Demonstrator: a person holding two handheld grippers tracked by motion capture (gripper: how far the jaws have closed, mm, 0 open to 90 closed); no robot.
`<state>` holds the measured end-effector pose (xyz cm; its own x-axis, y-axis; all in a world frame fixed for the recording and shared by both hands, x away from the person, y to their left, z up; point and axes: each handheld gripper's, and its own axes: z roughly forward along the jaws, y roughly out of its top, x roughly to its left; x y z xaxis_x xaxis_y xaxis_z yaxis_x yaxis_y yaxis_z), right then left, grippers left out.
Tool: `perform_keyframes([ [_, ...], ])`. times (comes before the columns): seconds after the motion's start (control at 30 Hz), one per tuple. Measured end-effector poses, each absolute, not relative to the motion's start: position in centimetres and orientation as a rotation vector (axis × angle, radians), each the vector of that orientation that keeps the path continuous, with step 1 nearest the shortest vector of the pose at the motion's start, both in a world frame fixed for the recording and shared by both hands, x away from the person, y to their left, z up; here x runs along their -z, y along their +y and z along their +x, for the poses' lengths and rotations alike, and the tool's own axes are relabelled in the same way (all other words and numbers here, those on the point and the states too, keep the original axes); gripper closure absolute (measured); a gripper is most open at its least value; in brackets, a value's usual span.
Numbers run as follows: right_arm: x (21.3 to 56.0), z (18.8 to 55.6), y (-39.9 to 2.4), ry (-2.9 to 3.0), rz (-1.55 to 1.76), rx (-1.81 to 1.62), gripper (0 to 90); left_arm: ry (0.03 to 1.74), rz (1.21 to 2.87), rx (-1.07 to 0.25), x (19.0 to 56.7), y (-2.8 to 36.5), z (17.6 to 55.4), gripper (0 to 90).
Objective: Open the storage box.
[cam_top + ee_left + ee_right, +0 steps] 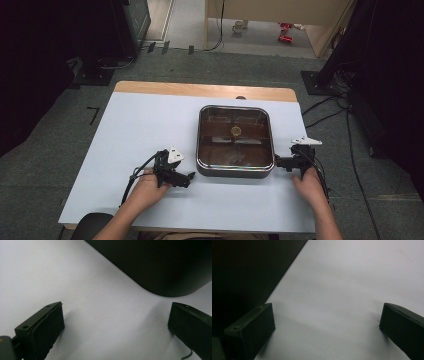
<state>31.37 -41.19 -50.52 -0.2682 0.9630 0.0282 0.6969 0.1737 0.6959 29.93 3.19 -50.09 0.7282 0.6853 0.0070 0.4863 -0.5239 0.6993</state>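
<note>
A square dark pan (235, 171) with rounded corners and a shiny rim stands on the white table top, right of centre. A small yellowish round spot (236, 131) shows in the middle of its glossy bottom. My left gripper (189, 178) lies low on the table by the pan's near left corner, pointing at it. In the left gripper view, the left gripper (116, 306) stands open over bare table, with the pan's rounded corner (162, 267) just beyond. My right gripper (278, 162) rests beside the pan's right wall. In the right gripper view, the right gripper (327, 306) is open and holds nothing; the pan's dark side (244, 272) is at left.
The white table top (140, 130) has a wooden strip (200, 90) along its far edge. Cables (325, 112) run over the grey floor at the right. Dark stands (100, 70) are behind the table at the left.
</note>
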Motion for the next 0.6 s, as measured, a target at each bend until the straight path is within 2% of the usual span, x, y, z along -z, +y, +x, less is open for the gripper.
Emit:
perform_keyframes([
  [0.6, 50.52, 31.37, -41.18, 2.036, 1.564, -0.850, 0.0, 0.874, 2.232, -0.361, 50.10, 2.73, 30.32, 0.0],
])
